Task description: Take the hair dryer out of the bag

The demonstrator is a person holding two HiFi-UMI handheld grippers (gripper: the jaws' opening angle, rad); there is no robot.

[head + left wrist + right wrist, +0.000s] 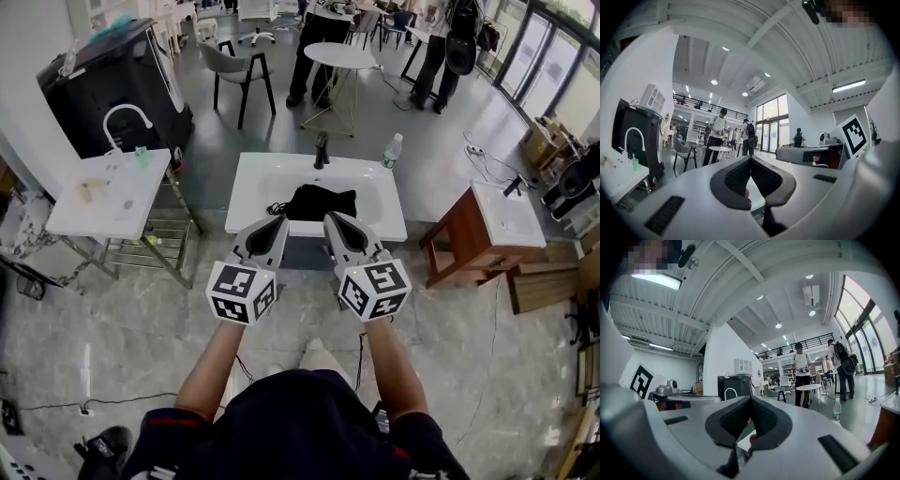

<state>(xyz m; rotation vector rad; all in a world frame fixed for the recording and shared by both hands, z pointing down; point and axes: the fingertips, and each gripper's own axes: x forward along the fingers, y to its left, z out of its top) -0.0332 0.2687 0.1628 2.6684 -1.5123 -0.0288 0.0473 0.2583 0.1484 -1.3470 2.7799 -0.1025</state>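
A black bag (322,202) lies in the basin of the white sink (375,211) in front of me, with a black cord (275,208) trailing out at its left side. The hair dryer itself is hidden. My left gripper (273,225) and right gripper (336,223) are held level side by side at the sink's near edge, just short of the bag and apart from it. Both are shut with nothing between the pads. In the left gripper view the jaws (750,160) meet tip to tip. The right gripper view shows the same closed jaws (750,400).
A black faucet (322,150) and a water bottle (392,150) stand at the sink's far edge. Another white sink on a metal rack (112,192) is at the left. A wooden stand with a basin (478,230) is at the right. People stand by a round table (339,56) farther back.
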